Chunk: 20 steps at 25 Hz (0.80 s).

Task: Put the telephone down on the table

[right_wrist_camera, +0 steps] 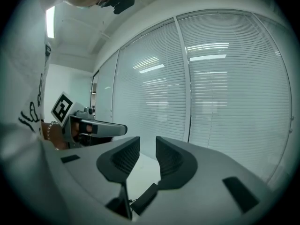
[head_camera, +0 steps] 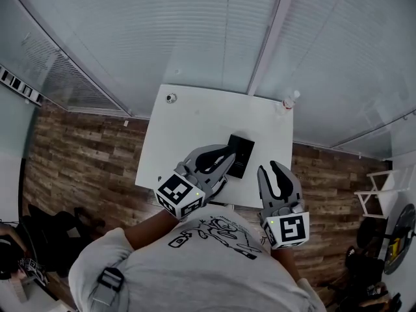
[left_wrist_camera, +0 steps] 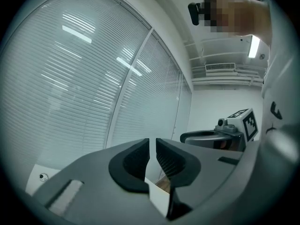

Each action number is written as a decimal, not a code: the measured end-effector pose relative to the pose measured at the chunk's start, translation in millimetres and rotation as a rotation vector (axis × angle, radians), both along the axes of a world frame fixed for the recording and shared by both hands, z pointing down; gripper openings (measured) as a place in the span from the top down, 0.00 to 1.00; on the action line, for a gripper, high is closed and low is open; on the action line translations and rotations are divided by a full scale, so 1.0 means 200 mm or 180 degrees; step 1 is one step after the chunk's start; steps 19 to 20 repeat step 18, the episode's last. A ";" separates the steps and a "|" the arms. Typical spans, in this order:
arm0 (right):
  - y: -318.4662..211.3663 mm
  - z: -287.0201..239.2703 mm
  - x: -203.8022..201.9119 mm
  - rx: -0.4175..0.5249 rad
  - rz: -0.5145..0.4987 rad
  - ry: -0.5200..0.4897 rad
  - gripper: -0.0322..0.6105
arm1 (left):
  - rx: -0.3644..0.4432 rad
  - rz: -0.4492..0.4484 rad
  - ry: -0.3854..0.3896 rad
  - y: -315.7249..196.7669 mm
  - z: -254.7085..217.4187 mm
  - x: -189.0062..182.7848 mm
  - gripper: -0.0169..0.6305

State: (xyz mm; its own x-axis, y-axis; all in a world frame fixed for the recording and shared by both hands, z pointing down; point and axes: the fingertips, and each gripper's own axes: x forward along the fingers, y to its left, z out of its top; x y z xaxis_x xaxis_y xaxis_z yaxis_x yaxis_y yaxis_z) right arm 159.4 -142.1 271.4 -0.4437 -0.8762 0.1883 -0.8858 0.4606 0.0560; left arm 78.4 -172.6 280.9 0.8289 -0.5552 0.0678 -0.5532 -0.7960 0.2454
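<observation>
Lying on table, telephone; left tool, right tool closed, empty; corner bottle, contents unclear.

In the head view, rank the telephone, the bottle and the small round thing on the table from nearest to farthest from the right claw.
1. The telephone, flat on the table, just left of the right claw.
2. The bottle, at the table's far right corner.
3. The small round thing, at the far left corner.
</observation>
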 end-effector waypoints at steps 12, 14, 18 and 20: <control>-0.04 0.01 0.04 -0.0032 0.0012 -0.0036 0.79 | -0.0015 -0.0015 0.0008 -0.03 0.00 0.01 0.91; -0.04 0.02 0.04 -0.0052 0.0026 -0.0048 0.79 | -0.0028 -0.0020 0.0013 -0.03 0.01 0.00 0.91; -0.03 0.01 0.04 -0.0053 0.0045 -0.0024 0.79 | -0.0039 -0.0022 0.0032 -0.02 0.00 -0.01 0.91; -0.03 0.01 0.04 -0.0053 0.0045 -0.0024 0.79 | -0.0039 -0.0022 0.0032 -0.02 0.00 -0.01 0.91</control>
